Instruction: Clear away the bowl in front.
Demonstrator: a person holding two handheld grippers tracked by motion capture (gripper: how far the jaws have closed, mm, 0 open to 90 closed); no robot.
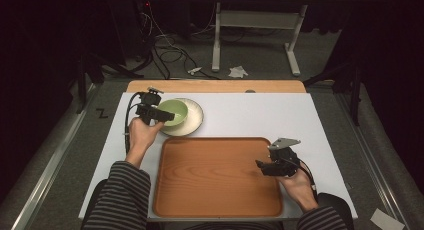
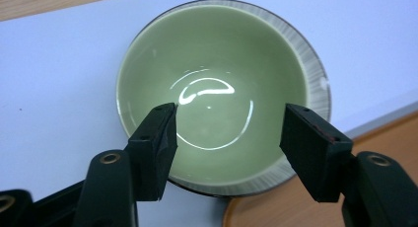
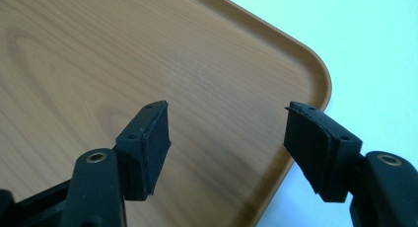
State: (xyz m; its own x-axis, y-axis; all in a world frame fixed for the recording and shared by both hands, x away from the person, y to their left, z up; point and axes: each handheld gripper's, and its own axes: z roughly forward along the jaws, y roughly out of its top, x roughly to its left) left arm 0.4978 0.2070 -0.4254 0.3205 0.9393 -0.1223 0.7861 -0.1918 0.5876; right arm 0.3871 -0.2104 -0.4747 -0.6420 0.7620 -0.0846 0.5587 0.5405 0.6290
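both claws are released: our left claw [image 2: 226, 138] hangs over the green bowl [image 2: 217, 89] to grab its rim, our right claw [image 3: 226, 138] waits above the tray [image 3: 74, 64]

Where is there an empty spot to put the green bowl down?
The wooden tray is bare across its middle. The white table right of the plate is free too. It's crowded where the left gripper reaches over the green bowl.

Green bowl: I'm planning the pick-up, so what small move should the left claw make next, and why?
Probably lower the left claw so one jaw goes inside the green bowl and one outside its near wall, then close. Its jaws stand open above the bowl, gripping nothing, and the bowl sits on a plate beside the tray.
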